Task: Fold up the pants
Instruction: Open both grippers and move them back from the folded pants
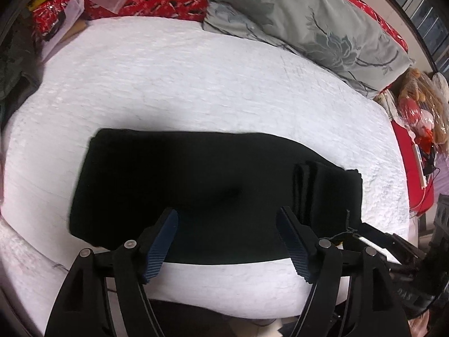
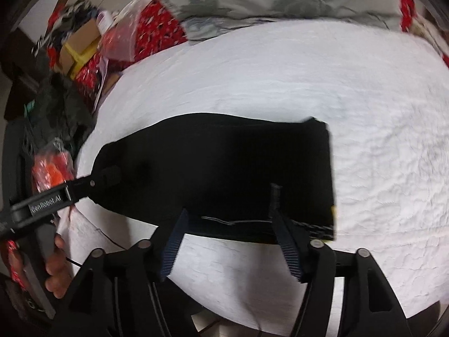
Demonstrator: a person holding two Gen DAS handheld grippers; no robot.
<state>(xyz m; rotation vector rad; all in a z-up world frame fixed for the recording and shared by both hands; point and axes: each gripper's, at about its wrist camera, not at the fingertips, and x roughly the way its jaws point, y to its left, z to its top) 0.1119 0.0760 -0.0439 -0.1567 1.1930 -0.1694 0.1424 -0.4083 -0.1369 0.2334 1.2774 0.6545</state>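
Both hand-held grippers are hanging released above the bed: the left hand-held gripper (image 1: pixel 227 219) and the right hand-held gripper (image 2: pixel 228 219) are each showing spread jaws with nothing between the ribbed pads. Black pants (image 1: pixel 196 185) are lying folded into a flat rectangle on the white bedspread (image 1: pixel 182 84), near its front edge. A grey floral pillow (image 1: pixel 303 19) is resting at the far side, well apart from the pants.
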